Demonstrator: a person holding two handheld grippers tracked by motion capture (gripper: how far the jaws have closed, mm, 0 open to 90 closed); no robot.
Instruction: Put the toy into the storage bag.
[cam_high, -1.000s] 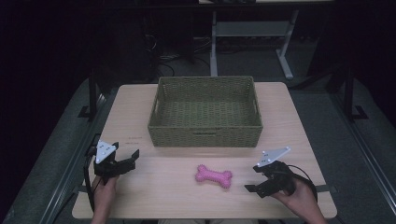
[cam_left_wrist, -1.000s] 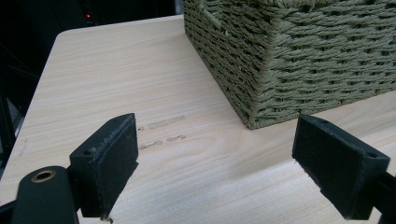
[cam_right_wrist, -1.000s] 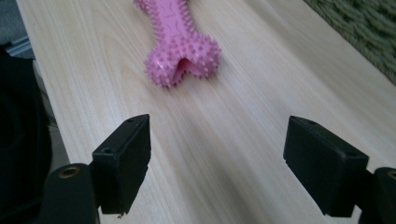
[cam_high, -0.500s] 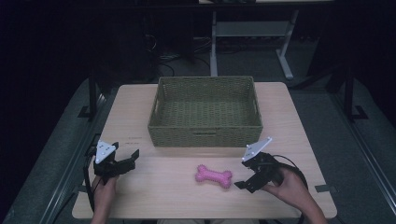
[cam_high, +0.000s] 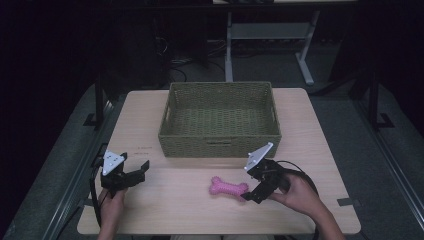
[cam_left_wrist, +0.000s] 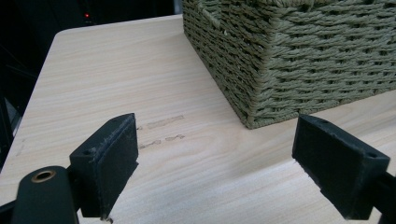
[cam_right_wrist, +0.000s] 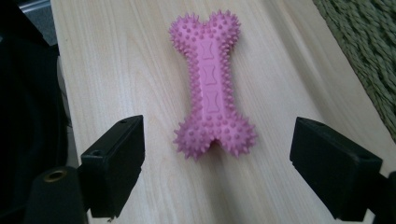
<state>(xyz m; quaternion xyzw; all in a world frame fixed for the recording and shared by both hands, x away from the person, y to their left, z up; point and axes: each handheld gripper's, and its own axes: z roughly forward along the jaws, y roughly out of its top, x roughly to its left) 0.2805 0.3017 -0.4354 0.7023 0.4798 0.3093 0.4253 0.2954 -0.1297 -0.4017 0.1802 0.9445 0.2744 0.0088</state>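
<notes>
A pink spiky bone toy (cam_high: 228, 188) (cam_right_wrist: 212, 88) lies flat on the wooden table (cam_high: 145, 125), just in front of the woven basket (cam_high: 220, 143). My right gripper (cam_high: 252, 186) (cam_right_wrist: 218, 142) is open at the bone's right end, low over the table. In the right gripper view its jaws stand wide on either side of the bone's near end without touching it. My left gripper (cam_high: 139, 172) (cam_left_wrist: 217, 140) is open near the table's front left, with bare wood between its jaws. It faces the basket's front left corner (cam_left_wrist: 261, 93).
The olive basket has nothing in it and takes up the table's back middle; its wall (cam_right_wrist: 369, 60) runs along the right of the right gripper view. Faint marks (cam_left_wrist: 161, 123) show on the wood. A white desk frame (cam_high: 270, 35) stands behind the table on the dark floor.
My right gripper has moved left and slightly away from the front edge, closing in on the bone's right end. The left gripper and the bone have stayed put.
</notes>
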